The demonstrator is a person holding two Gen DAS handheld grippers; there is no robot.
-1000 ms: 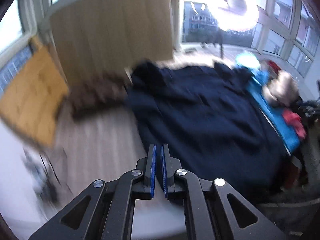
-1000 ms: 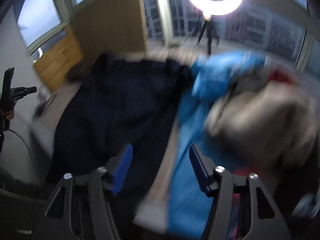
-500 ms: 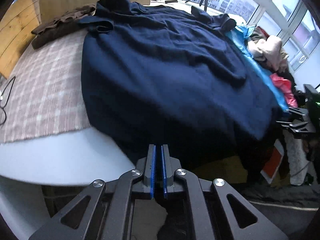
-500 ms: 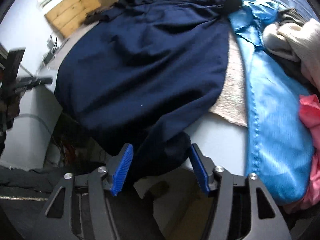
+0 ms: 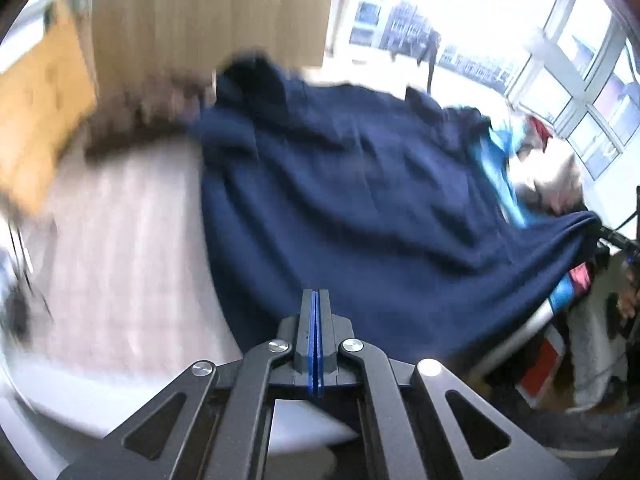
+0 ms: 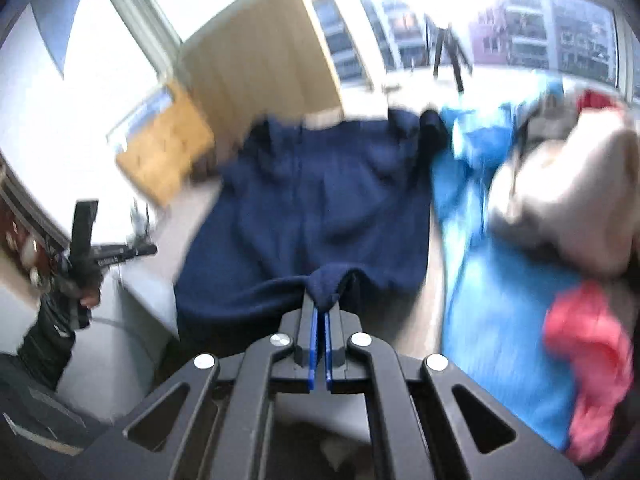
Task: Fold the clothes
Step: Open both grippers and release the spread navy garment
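Observation:
A navy garment (image 5: 360, 208) lies spread over the table, with its collar end far from me. My right gripper (image 6: 319, 312) is shut on a bunch of its near hem (image 6: 328, 284). In the left wrist view that corner is drawn up to the right (image 5: 576, 224). My left gripper (image 5: 316, 300) hovers over the garment's near edge, pads pressed flat together with no cloth between them. Both views are motion-blurred.
A blue garment (image 6: 500, 280), a beige one (image 6: 568, 200) and a pink one (image 6: 588, 340) are heaped at the right. A brown garment (image 5: 152, 112) lies far left on the checked cloth (image 5: 120, 240). A wooden cabinet (image 5: 36, 100) stands beyond.
My right gripper was open over the hanging hem; now it is shut on that hem and has raised it. Both views have tilted up. The left gripper has stayed shut.

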